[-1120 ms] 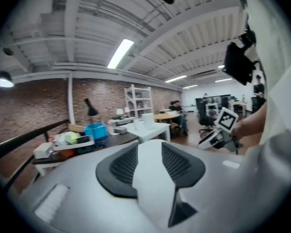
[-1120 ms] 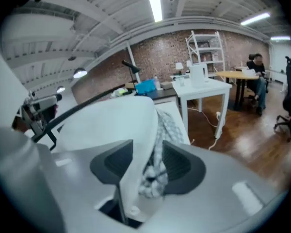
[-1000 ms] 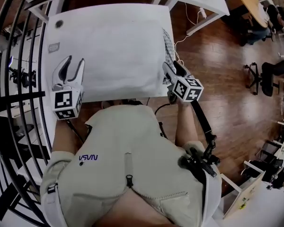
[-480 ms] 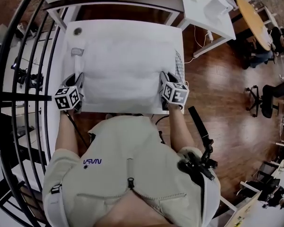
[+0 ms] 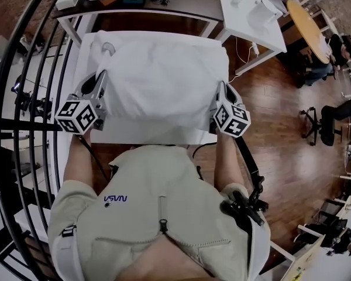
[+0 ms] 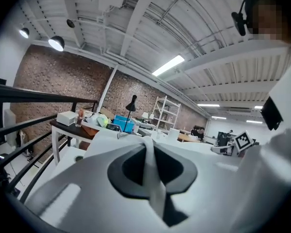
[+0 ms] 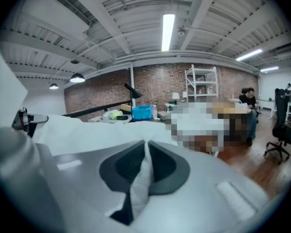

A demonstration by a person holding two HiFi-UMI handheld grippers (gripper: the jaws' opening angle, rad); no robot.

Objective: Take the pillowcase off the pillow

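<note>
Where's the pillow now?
Head view: the pillow over the table, left edge pinched by the left gripper, right edge by the right gripper, jaws just closed.

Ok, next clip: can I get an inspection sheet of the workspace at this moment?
Surface: white table, bare strip at the near edge.
Job's things: white pillowcase, still on the pillow, covering most of the table.
Clutter: small round object at the far left corner.
Grippers: left gripper shut on pillowcase fabric; right gripper, jaws just closed in, pinching fabric too.
Cables: dark cable below the left forearm.
Surroundings: black railing at left, wood floor, office chair, cluttered desks beyond.
</note>
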